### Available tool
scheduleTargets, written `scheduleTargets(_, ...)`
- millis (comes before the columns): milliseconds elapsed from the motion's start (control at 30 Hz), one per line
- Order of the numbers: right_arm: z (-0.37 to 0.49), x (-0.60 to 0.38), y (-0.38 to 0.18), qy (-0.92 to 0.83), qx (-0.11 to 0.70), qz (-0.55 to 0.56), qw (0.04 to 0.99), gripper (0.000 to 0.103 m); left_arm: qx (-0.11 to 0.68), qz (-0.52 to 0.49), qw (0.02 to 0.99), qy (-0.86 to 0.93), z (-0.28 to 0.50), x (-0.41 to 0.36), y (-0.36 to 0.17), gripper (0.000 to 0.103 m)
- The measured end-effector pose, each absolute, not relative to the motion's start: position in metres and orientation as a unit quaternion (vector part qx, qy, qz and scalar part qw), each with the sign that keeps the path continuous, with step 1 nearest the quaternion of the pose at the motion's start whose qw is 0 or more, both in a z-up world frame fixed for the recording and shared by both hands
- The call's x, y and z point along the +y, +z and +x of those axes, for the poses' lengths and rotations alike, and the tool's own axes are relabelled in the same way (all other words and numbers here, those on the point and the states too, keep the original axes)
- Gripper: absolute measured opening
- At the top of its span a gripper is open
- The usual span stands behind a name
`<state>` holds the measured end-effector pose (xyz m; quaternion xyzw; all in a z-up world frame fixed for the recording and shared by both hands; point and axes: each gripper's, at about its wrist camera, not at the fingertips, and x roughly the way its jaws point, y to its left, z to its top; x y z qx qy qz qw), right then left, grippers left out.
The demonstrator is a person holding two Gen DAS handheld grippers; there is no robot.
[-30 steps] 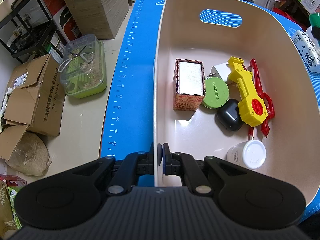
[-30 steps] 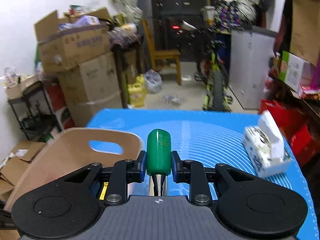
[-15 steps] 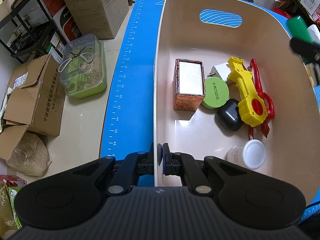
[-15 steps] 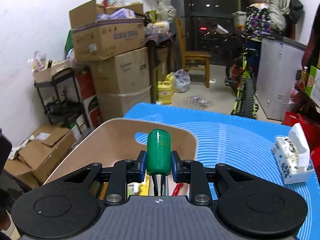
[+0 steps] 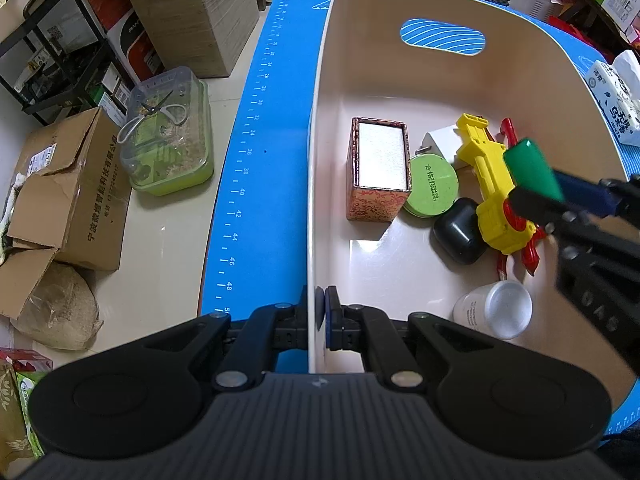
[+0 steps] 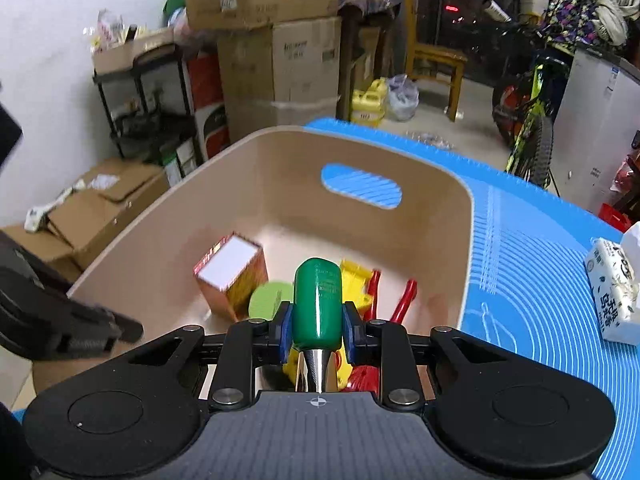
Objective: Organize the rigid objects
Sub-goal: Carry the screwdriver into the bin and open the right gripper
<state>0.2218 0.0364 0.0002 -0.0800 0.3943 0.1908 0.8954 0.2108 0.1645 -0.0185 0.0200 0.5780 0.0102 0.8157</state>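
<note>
Blue mat (image 5: 256, 128) under everything, beige bin (image 5: 320, 160) standing on it. Inside the bin, from big to small: red box (image 5: 380, 168), yellow toy (image 5: 488, 184), red tool (image 5: 528, 256) beneath it, white bottle (image 5: 492, 312), green tin (image 5: 432, 188), black case (image 5: 460, 232), white plug (image 5: 440, 144).

Left gripper (image 5: 322, 316) pinched shut on the bin's near wall, steadying it. Right gripper (image 6: 318, 320) closed on the green handle (image 6: 318, 304) of a metal-shanked tool, hovering over the bin's right half, above the yellow toy.

Probably the drop-in step. Best done by keeping the left pinch firm, lowering toward the bare floor near the bottle, away from the pile, laying the tool flat, then opening. Released from height, likely to bounce off the toy.
</note>
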Motion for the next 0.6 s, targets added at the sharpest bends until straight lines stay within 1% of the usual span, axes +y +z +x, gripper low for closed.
scheduleTargets(233, 0.221, 0.042, -0.01, 0.193, 0.411, -0.088, 0.887, 0.034, 0.579, 0.018, 0.815, 0.011, 0.211, 0.165, -0.019, 0.007)
scheduleTargets(400, 0.219, 0.037, -0.003, 0.194, 0.399, -0.079, 0.893, 0.035, 0.579, 0.019, 0.815, 0.011, 0.212, 0.165, -0.019, 0.007)
scheduleTargets(467, 0.218, 0.035, 0.001, 0.194, 0.392, -0.076, 0.896, 0.043, 0.579, 0.018, 0.815, 0.011, 0.212, 0.165, -0.019, 0.007)
scheduleTargets(533, 0.217, 0.033, 0.005, 0.193, 0.389, -0.069, 0.898, 0.047, 0.579, 0.018, 0.815, 0.012, 0.212, 0.165, -0.019, 0.007)
scheduleTargets(567, 0.217, 0.033, 0.007, 0.19, 0.389, -0.064, 0.899, 0.051, 0.579, 0.019, 0.815, 0.013, 0.212, 0.165, -0.019, 0.007)
scheduleTargets(600, 0.216, 0.031, 0.009, 0.187, 0.389, -0.059, 0.9, 0.054, 0.579, 0.019, 0.815, 0.014, 0.212, 0.164, -0.019, 0.007)
